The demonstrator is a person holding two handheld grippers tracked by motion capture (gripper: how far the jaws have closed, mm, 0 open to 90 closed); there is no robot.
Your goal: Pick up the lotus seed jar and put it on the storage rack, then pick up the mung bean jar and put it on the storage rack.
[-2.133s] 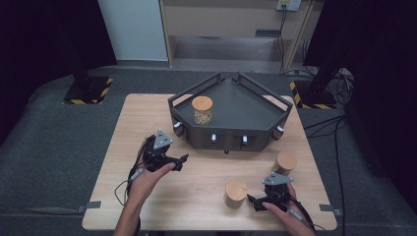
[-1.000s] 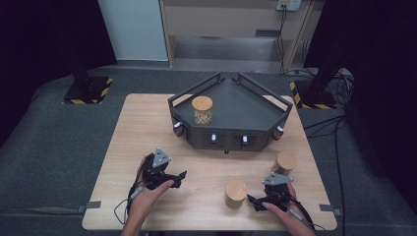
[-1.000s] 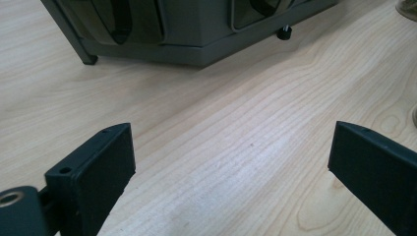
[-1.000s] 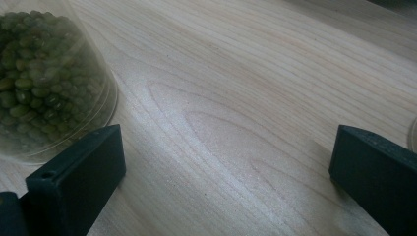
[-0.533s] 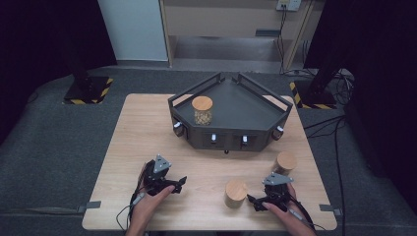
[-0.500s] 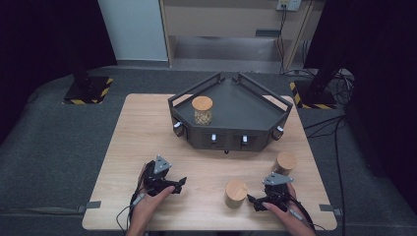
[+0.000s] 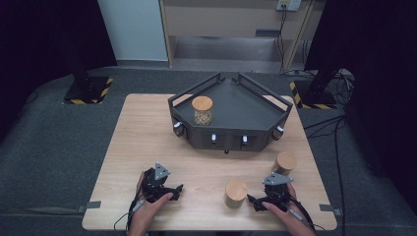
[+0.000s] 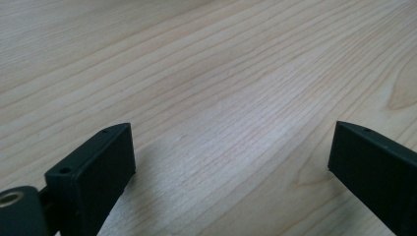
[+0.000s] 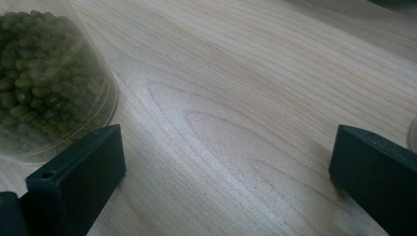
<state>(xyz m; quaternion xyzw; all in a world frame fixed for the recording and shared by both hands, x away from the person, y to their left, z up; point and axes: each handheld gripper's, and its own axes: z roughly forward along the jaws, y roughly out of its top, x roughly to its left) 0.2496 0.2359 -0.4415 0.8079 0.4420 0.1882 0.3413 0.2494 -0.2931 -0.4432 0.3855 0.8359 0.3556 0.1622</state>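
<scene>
My left gripper (image 7: 176, 192) rests low over the wooden table (image 7: 142, 132) near its front left, pointing right. Its jaws stand wide open above bare wood in the left gripper view (image 8: 231, 142). My right gripper (image 7: 252, 202) sits at the front right, open and pointing left, just right of a wooden-lidded jar (image 7: 236, 193). In the right gripper view that jar (image 9: 44, 83) holds green beans and stands beside the left jaw, outside the open gap of the right gripper (image 9: 228, 147). A second lidded jar (image 7: 285, 162) stands behind the right hand.
A dark angular tray (image 7: 246, 105) with raised rails and front knobs sits at the back middle of the table. A third wooden-lidded jar (image 7: 202, 110) stands in its left part. Bare wood lies between the two grippers and the tray.
My left hand has drawn back toward the near table edge and sunk lower, jaws still open. The right hand and the jars have stayed put.
</scene>
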